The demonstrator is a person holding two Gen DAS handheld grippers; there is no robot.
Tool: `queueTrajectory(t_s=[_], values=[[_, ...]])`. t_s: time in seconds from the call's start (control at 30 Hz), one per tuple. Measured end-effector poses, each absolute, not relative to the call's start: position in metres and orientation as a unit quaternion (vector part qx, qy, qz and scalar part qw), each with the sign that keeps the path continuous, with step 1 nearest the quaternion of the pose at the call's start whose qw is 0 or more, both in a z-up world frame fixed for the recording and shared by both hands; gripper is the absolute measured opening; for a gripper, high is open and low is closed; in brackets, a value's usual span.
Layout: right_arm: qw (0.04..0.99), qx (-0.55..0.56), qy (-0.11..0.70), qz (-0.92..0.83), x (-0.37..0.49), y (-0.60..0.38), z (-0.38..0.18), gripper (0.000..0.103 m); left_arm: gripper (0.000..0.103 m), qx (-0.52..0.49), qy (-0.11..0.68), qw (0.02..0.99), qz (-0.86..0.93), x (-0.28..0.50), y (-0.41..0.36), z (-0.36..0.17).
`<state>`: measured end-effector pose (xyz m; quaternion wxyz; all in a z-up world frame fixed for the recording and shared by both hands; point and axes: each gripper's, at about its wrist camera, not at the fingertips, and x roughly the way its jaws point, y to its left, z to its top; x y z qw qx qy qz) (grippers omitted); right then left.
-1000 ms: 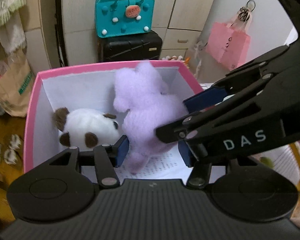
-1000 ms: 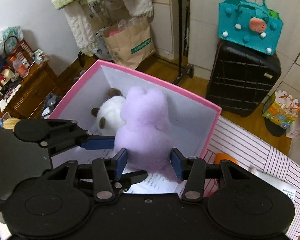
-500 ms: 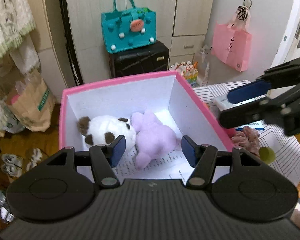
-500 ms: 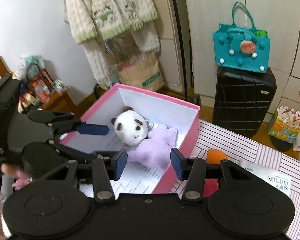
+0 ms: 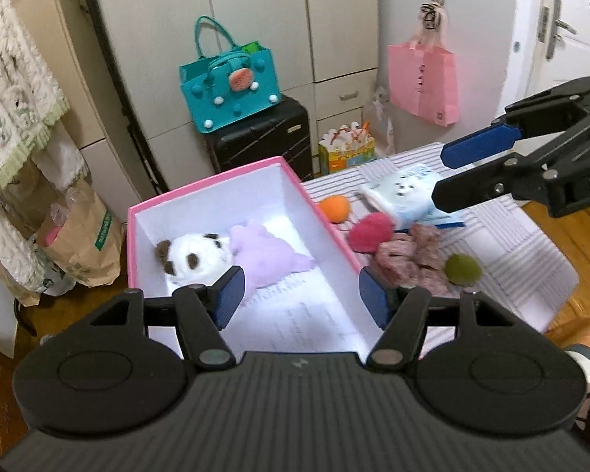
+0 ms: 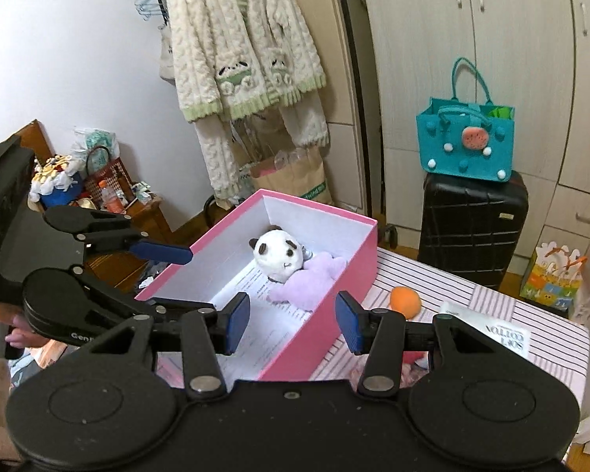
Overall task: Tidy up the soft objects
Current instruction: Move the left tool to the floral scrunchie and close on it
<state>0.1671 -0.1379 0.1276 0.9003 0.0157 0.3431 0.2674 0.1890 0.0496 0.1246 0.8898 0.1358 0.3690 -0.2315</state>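
Note:
A pink box (image 5: pixel 212 181) with white walls holds a panda plush (image 5: pixel 194 255) and a purple plush (image 5: pixel 269 253) lying side by side. My left gripper (image 5: pixel 301 301) hovers above the box's near end, its jaws opening with nothing between them. My right gripper (image 5: pixel 444 175) hangs open and empty over the table to the right. In the right wrist view the right gripper (image 6: pixel 293 322) sits above the box's (image 6: pixel 322 212) near corner, beside the left gripper (image 6: pixel 198 281). An orange ball (image 5: pixel 334 208), red ball (image 5: pixel 369 232), mauve scrunchie pile (image 5: pixel 409 259) and green ball (image 5: pixel 462 269) lie on the striped table (image 5: pixel 511 244).
A tissue pack (image 5: pixel 405 196) lies on the table behind the balls. Behind the table stand a black suitcase (image 5: pixel 259 145) with a teal bag (image 5: pixel 232 94) on top, a hanging pink bag (image 5: pixel 423 82), a brown paper bag (image 5: pixel 82 236) and hanging fleece pyjamas (image 6: pixel 247 63).
Both grippers drew back and up from the box. The purple plush, earlier between the right gripper's fingers, now lies in the box beside the panda. The left jaws stand wider.

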Motion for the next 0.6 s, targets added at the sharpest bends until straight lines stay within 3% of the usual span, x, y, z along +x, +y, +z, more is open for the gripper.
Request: queueTrajectory(t_s=[0.3, 0.6], values=[[0.914, 0.045, 0.324, 0.240, 0.122, -0.195, 0.091, 0.055, 0.066, 0.148, 0.334, 0.895, -0.255, 0.146, 0.003, 0.111], [0.922, 0.012, 0.325, 0.209, 0.092, -0.236, 0.064, 0.058, 0.066, 0.142, 0.376, 0.856, -0.325, 0.140, -0.052, 0.100]])
